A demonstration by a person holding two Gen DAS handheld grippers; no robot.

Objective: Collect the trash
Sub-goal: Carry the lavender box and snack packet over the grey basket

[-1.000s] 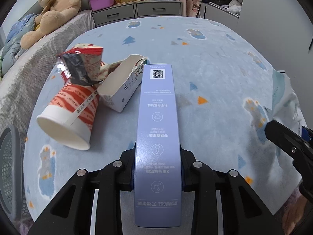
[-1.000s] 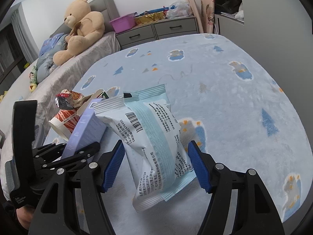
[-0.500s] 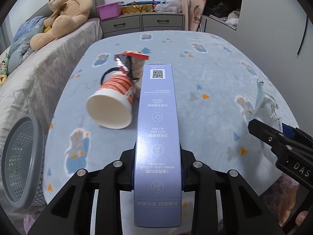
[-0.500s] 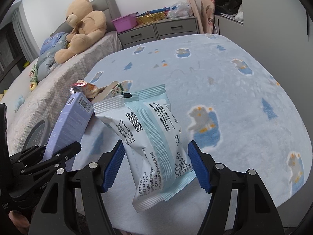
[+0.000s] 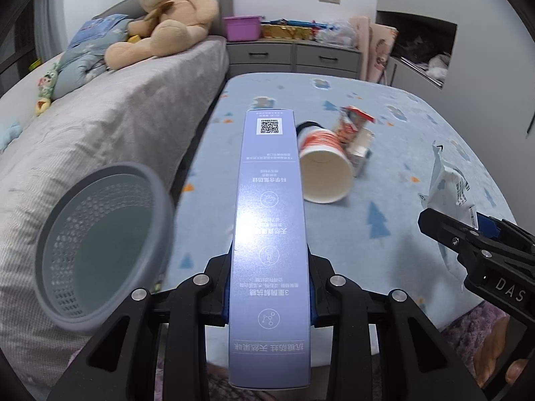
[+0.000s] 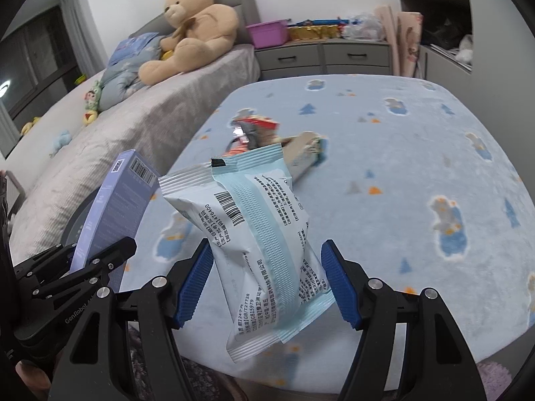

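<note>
My left gripper is shut on a long lavender carton, held in the air off the front edge of the blue table; the carton also shows in the right wrist view. My right gripper is shut on a white and pale-blue plastic packet, which also shows in the left wrist view. A grey mesh waste basket stands low at the left, beside the carton. On the table lie a red-and-white paper cup, a crumpled red wrapper and a torn small carton.
A bed with a grey cover and a teddy bear runs along the table's left side. A grey dresser with clutter stands behind. The table carries a blue patterned cloth.
Both grippers pulled back and left from the table with their loads. The left wrist view swung left, so the mesh basket is now large beside the carton.
</note>
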